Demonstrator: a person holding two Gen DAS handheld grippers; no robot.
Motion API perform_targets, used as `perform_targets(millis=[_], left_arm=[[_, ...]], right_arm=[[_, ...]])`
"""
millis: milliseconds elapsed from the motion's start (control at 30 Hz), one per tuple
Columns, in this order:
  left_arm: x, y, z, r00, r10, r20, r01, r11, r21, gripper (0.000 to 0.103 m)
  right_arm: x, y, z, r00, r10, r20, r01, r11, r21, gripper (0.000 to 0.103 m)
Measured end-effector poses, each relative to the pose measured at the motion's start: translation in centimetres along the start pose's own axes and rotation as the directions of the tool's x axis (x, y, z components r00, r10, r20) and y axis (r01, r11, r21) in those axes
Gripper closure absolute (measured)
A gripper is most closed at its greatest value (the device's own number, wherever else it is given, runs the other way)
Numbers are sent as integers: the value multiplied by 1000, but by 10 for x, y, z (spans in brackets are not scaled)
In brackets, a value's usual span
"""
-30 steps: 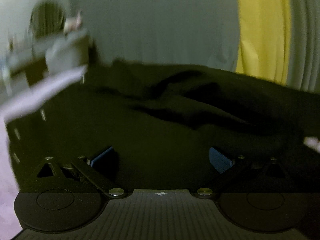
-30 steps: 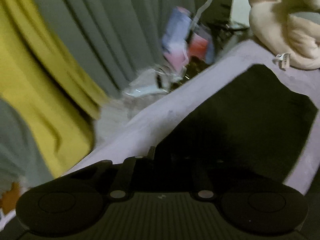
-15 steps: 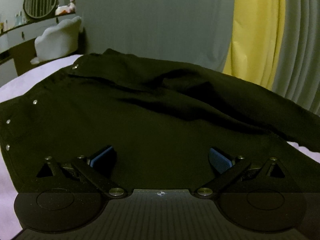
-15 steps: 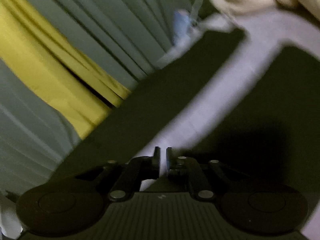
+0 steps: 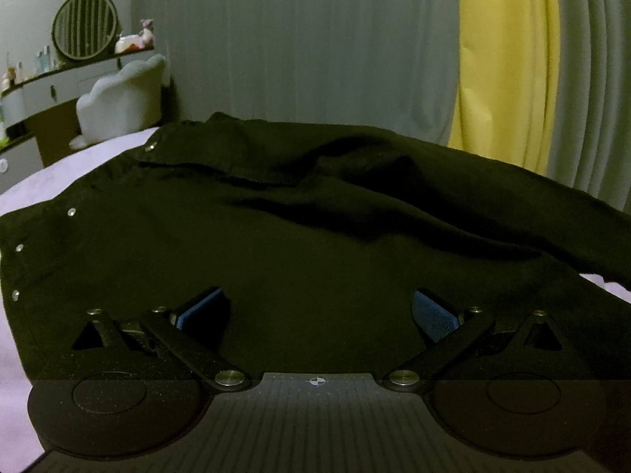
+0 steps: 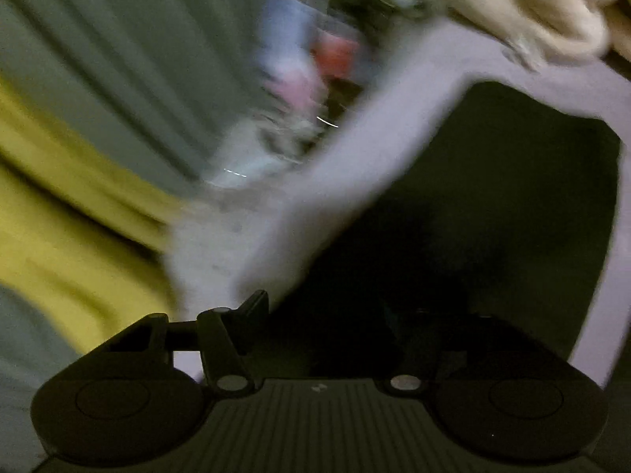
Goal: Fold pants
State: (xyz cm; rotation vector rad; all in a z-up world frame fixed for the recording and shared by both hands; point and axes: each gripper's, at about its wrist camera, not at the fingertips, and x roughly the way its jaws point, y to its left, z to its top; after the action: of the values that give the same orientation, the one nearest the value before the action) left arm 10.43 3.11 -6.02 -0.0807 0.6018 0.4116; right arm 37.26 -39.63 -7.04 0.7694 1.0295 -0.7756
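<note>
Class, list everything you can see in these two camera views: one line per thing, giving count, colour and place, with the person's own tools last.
pants: one, black, spread rumpled over the bed
bed cover: one, pale lilac, under the pants
curtains: grey, behind the bed
yellow curtain: one panel, yellow, right of the grey ones
round mirror: one, on the dresser at far left
dresser: one, white, far left
chair: one, white, scalloped back, beside the dresser
plush blanket: cream, top right on the bed, blurred
left gripper: one, black with blue pads, open, over the pants
right gripper: one, black, at the pants' edge; jaw state unclear in the blur
</note>
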Motion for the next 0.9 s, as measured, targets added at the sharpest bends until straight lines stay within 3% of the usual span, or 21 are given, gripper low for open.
perform_targets(millis=[67, 133, 233, 333, 367, 400, 500, 600, 767, 800, 867, 900], left_arm=[[1, 0, 0, 1000, -3, 3, 3, 1000, -3, 0], [2, 0, 0, 1000, -4, 2, 4, 1000, -4, 0], [2, 0, 2, 1000, -6, -2, 6, 1000, -8, 0], [2, 1, 3, 1000, -10, -5, 10, 1000, -12, 0], [2, 1, 3, 1000, -10, -7, 10, 1000, -12, 0], [2, 1, 4, 1000, -11, -9, 10, 1000, -12, 0], [2, 3, 6, 1000, -19, -14, 19, 1000, -17, 0], [0, 8, 8, 999, -42, -23, 41, 999, -27, 0], [-12, 25, 17, 991, -135, -12, 133, 985, -109, 0], [-17, 30, 22, 984, -179, 2, 178, 975, -136, 0], [-25, 40, 39, 957, -288, 25, 287, 936, -205, 0], [-27, 43, 48, 942, -334, 42, 334, 912, -237, 0]], right_arm=[[6, 14, 4, 1000, -23, 9, 23, 1000, -20, 17], [16, 29, 3, 997, -74, 14, 75, 992, -106, 11], [22, 22, -5, 988, -115, 105, 131, 978, -160, 24], [12, 17, -5, 984, -91, 155, 125, 965, -231, 57], [5, 13, -5, 986, -59, 155, 97, 963, -253, 76], [-3, 8, -7, 990, -19, 141, 57, 961, -269, 89], [-36, -28, -19, 985, 120, 128, -78, 953, -294, 97], [-76, -87, -58, 954, 261, 148, -207, 930, -304, 98], [-105, -180, -142, 928, 364, 83, -321, 890, -324, 98], [-106, -193, -153, 923, 379, 71, -338, 884, -324, 98], [-103, -206, -158, 901, 427, 73, -383, 865, -325, 97], [-102, -206, -156, 901, 429, 63, -386, 860, -332, 97]])
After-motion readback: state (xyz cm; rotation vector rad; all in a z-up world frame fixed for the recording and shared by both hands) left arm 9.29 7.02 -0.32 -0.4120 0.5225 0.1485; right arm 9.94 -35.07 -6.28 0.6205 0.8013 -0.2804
